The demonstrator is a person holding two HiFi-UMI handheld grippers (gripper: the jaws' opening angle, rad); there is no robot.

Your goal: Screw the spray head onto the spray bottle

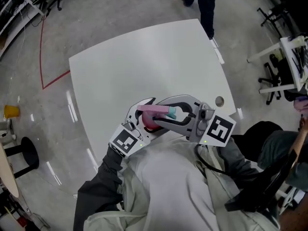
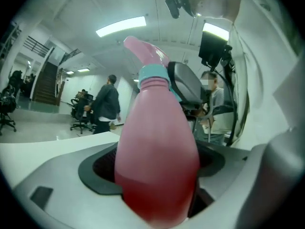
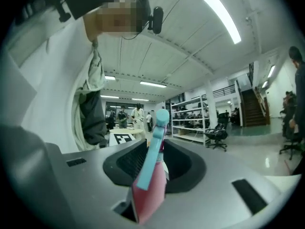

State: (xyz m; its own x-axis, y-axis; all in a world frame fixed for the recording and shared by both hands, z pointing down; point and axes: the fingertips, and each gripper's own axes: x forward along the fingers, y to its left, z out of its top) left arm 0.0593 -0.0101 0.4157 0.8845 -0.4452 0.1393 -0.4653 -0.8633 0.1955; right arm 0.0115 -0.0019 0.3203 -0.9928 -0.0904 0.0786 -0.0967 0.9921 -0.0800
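Right up by the person's chest, the left hand-held gripper (image 2: 155,168) was clamped wide around the fat belly of the pink spray bottle (image 2: 157,137), which was held up over the near edge of the desk (image 1: 144,57), lying roughly level. Just past it, the right hand-held gripper (image 3: 152,168) was pinched much narrower on the spray head (image 3: 148,187), with the teal trigger (image 3: 151,156) poking out between its jaws. The head sat on the bottle's neck at the teal collar (image 2: 153,74); whether the thread was fully home I couldn't tell.

Handling-wise it looked like thin, smooth plastic, so my guess was light, a bit slick, and squashy if squeezed hard. Grabbing the widest part seemed sensible. The head looked stiffer, and I'd have taken it by the body near the collar, since the trigger would probably just pivot.

The bottle was see-through pink with a darker red band low down, maybe liquid, hard to say.

Further out were the white desk, then grey floor and a person (image 1: 207,4) walking past.
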